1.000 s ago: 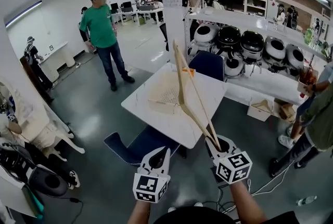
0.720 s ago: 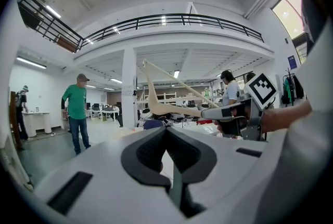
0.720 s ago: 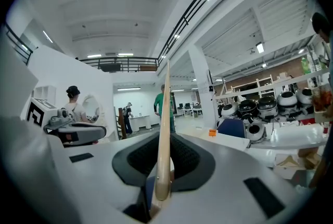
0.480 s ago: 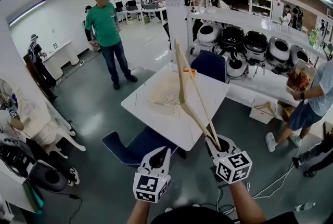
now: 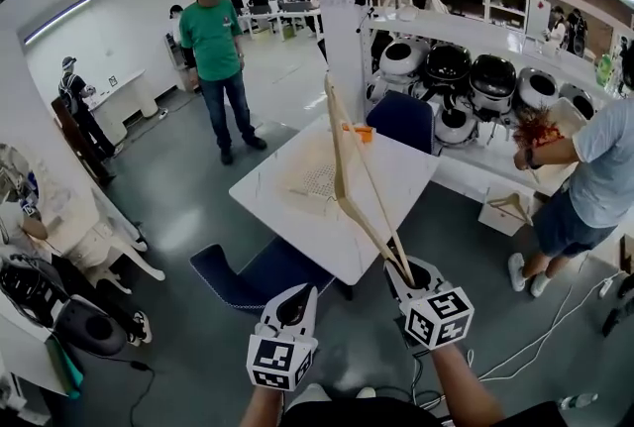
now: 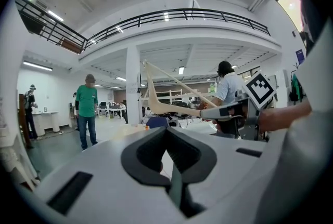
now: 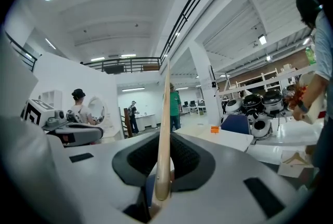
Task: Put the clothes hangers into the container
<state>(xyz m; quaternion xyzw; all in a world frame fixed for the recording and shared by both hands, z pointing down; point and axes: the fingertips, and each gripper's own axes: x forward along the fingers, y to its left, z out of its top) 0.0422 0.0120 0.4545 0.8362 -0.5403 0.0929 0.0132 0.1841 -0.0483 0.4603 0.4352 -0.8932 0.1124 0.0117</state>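
Note:
A wooden clothes hanger sticks up and away from my right gripper, which is shut on its lower end. In the right gripper view the hanger rises edge-on between the pads. My left gripper hangs beside it at the lower left, shut and empty; its jaws meet with nothing between them. That view also shows the hanger held by the right gripper. A beige mesh basket sits on the white table ahead, beyond both grippers.
A small orange object lies on the table's far side. Blue chairs stand at the near edge and far edge. A white pillar and a shelf of cookers stand behind. A person in green stands at the left; another person at the right.
Both grippers have eased forward toward the table with the hanger still held. The person at the right has walked further into view carrying a tray.

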